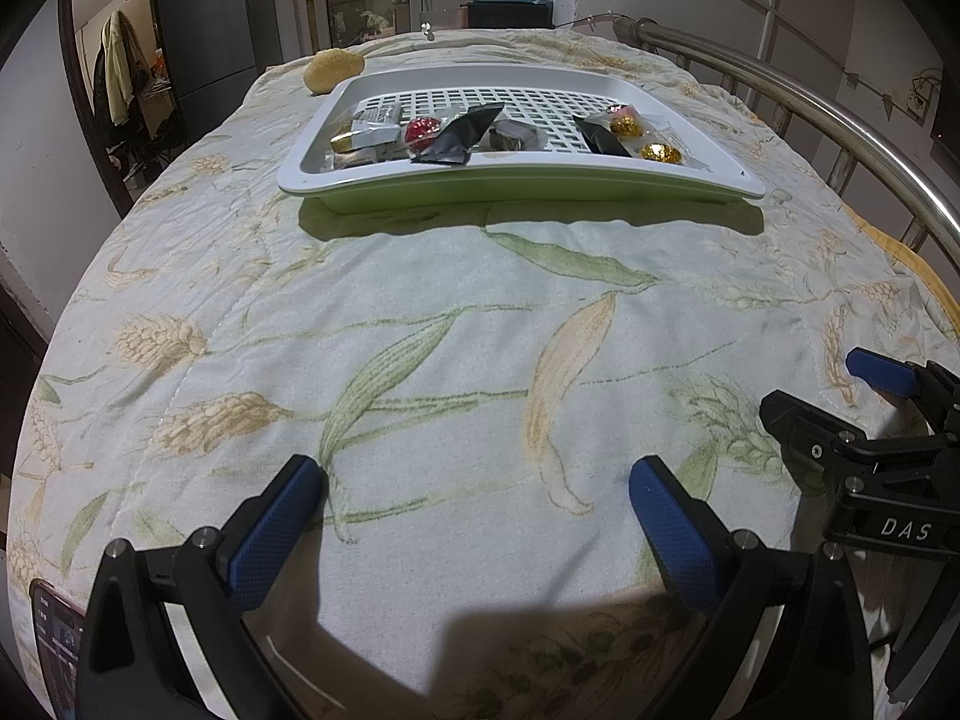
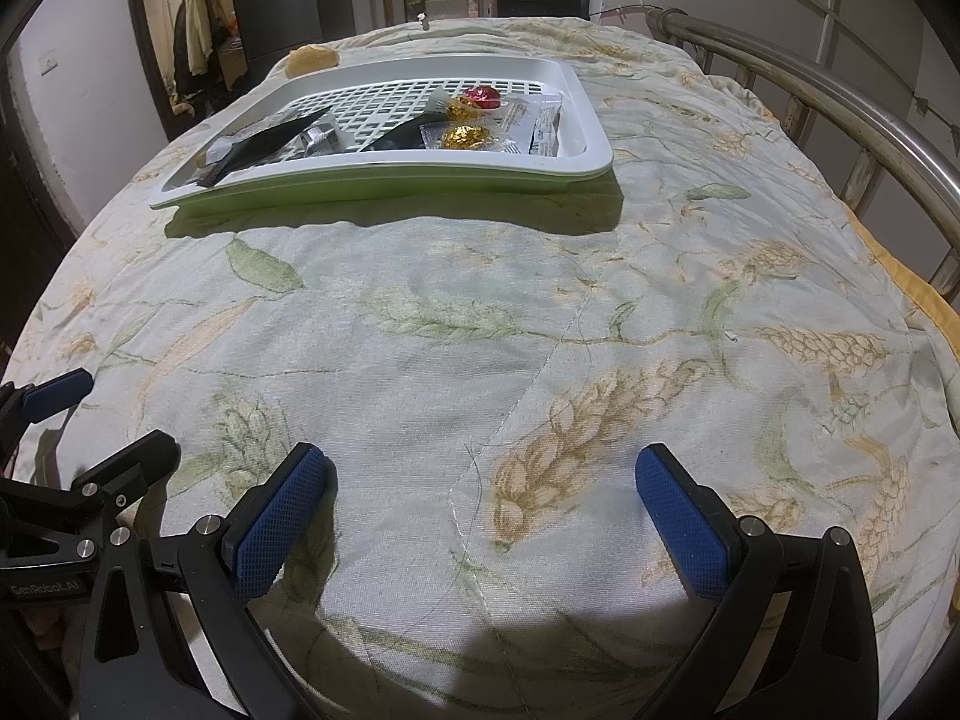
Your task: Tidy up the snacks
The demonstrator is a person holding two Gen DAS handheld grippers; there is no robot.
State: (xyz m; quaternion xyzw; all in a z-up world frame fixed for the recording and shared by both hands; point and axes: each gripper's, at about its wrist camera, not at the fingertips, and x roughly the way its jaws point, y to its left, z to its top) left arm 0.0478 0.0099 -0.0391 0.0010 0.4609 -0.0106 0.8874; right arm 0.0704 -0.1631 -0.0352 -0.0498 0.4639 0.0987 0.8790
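A white slotted tray (image 1: 660,177) (image 2: 591,138) lies far ahead on the wheat-print bedspread. It holds several wrapped snacks: a red foil sweet (image 1: 422,131) (image 2: 483,96), gold foil sweets (image 1: 660,152) (image 2: 463,135), black packets (image 1: 459,135) (image 2: 264,144) and silver-white packets (image 1: 375,120) (image 2: 321,138). My left gripper (image 1: 477,480) hovers open low over the bedspread, well short of the tray, nothing between its blue pads. My right gripper (image 2: 485,474) is open too, empty, at a similar distance. Each gripper shows at the edge of the other's view: right gripper (image 1: 864,396), left gripper (image 2: 102,414).
A round yellowish bun-like thing (image 1: 333,69) (image 2: 312,57) sits on the bed behind the tray's left corner. A metal bed rail (image 1: 810,114) (image 2: 840,96) curves along the right side. A phone (image 1: 57,642) lies at the near left. A fridge and a water dispenser stand beyond the bed.
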